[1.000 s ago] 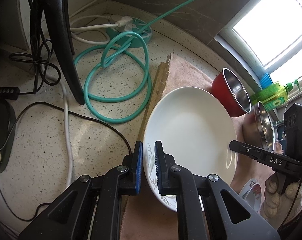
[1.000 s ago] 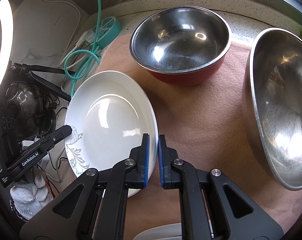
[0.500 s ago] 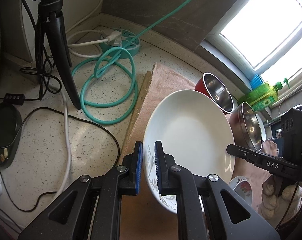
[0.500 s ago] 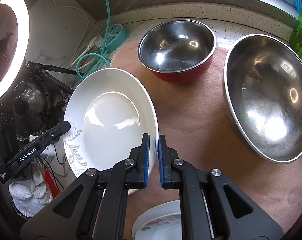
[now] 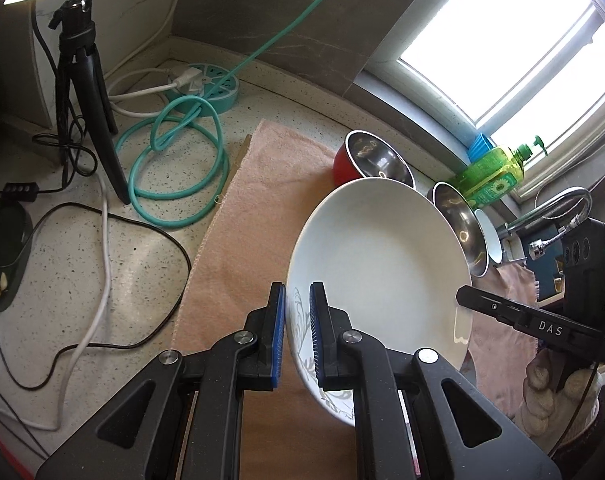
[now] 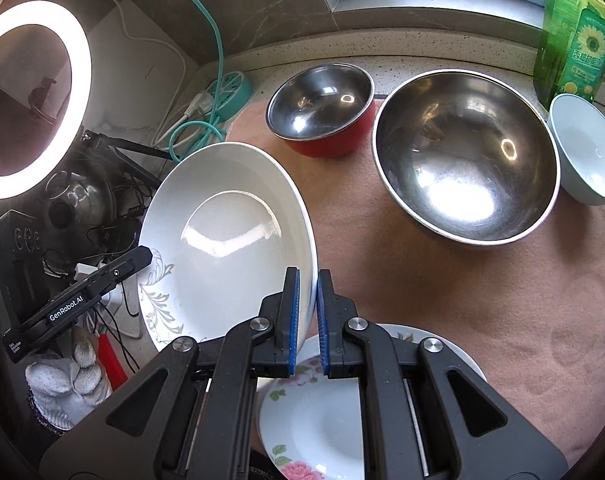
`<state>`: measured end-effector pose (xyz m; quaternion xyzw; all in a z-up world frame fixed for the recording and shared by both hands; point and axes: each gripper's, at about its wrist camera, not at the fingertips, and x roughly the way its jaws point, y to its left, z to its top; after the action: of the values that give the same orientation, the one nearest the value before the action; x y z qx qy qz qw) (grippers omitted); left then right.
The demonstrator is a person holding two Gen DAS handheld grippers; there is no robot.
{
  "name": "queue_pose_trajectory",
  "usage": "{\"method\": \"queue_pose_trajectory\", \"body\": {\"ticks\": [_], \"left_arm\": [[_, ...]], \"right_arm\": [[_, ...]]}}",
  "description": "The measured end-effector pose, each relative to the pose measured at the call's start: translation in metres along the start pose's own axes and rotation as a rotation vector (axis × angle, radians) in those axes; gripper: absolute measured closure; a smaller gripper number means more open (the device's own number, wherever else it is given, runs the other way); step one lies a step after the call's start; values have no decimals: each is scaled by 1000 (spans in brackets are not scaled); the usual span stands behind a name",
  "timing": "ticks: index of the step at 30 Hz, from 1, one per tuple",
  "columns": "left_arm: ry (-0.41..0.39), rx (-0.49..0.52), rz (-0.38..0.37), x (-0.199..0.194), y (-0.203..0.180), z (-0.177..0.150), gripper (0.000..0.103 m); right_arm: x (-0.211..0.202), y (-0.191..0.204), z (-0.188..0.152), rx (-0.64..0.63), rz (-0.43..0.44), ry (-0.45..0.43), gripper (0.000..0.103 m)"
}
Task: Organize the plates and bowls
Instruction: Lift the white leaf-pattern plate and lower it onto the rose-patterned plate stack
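Left wrist view. White plate, glazed, grey leaf motif on one edge; held clear of the pink cloth and tilted. Left gripper was nearly closed, its blue pads pinching the plate's patterned rim. Right gripper met the opposite rim; its grip could not be read from here. Behind: red bowl, steel bowl, green soap bottle.

Right wrist view. Right gripper was drawn almost together on the plain rim of the same plate. Left gripper reached the rim at the leaf motif. Beneath the pads lay a floral plate on the cloth. Also present: red bowl, large steel bowl, small white bowl.

Handling, judged: rigid, brittle, moderately heavy ceramic; glaze slippery, so rim pinches from opposite sides suited it. Probable destination the floral plate; set down gently to avoid chipping.
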<state>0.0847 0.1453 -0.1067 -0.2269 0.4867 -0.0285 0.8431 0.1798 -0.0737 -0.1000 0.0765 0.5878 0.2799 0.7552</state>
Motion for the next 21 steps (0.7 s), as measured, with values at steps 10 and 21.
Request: {"method": "queue_pose_trajectory", "body": {"ticks": [10, 21], "left_arm": [[28, 39, -35, 2, -37, -25, 93], [94, 90, -52, 15, -71, -59, 93]], "right_arm": [[-31, -28, -32, 40, -18, -7, 95], [-53, -64, -78, 97, -40, 9, 95]]}}
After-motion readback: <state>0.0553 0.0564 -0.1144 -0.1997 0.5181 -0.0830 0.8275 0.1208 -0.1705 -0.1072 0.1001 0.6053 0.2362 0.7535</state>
